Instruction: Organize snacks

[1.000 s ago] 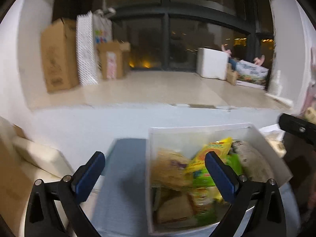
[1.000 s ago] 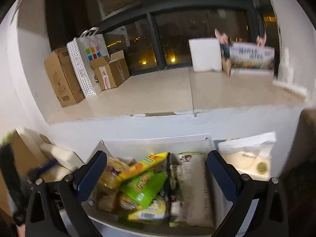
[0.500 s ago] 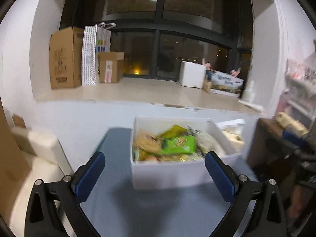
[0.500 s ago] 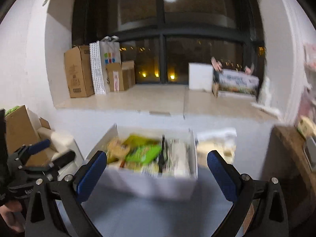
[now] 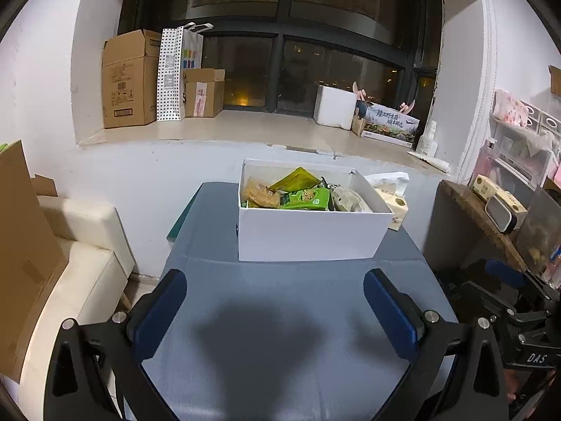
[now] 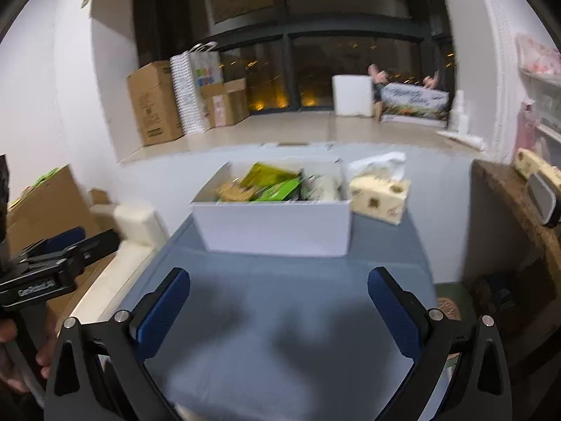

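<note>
On blue table, white box, snack packets

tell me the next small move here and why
Probably ease the left gripper forward toward the white box. Both grippers, right gripper too, are open and empty over bare blue table, while the snacks sit piled in the box.

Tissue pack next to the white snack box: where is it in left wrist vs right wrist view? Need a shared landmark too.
Left wrist: tissue pack is right of centre, mostly hidden behind the far right corner of the white box.
Right wrist: tissue pack is right of centre, in full view just off the white box's right end.
Shared landmark: the green snack packet in the box.
</note>
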The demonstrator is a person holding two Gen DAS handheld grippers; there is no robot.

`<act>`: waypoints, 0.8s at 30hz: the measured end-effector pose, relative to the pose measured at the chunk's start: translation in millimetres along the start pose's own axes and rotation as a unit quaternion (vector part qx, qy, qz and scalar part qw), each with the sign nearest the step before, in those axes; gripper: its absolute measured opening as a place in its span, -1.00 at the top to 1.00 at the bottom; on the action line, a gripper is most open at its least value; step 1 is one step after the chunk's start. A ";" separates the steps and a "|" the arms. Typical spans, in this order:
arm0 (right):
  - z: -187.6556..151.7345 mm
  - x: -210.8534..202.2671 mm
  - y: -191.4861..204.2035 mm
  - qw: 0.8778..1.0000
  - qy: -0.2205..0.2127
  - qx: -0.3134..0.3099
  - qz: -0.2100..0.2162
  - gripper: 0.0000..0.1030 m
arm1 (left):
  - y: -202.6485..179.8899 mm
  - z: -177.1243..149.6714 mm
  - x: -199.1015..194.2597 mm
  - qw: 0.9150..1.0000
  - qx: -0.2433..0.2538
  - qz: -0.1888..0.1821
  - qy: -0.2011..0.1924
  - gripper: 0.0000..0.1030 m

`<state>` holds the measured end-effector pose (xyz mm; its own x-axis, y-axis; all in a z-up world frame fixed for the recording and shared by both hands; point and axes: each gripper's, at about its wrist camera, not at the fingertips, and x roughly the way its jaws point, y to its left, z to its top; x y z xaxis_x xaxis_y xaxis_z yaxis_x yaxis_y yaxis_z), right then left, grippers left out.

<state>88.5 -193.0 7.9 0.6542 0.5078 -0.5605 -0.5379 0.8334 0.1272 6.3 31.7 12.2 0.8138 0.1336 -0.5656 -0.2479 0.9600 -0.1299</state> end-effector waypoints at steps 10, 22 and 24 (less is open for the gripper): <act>3.6 -12.9 3.7 1.000 -0.010 0.005 0.012 -1.00 | -5.9 1.6 -9.6 1.000 0.011 0.009 -0.006 -1.00; 2.6 -12.6 4.0 1.000 -0.006 0.004 0.014 -1.00 | -11.2 1.2 -10.0 1.000 0.016 0.005 -0.006 -1.00; 2.6 -11.7 4.1 1.000 -0.005 0.003 0.015 -1.00 | -10.9 1.1 -9.8 1.000 0.015 0.002 -0.005 -1.00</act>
<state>80.0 -195.0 17.0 0.6434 0.5343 -0.5483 -0.5534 0.8194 0.1492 1.6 20.2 20.0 0.8183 0.1399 -0.5575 -0.2354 0.9664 -0.1029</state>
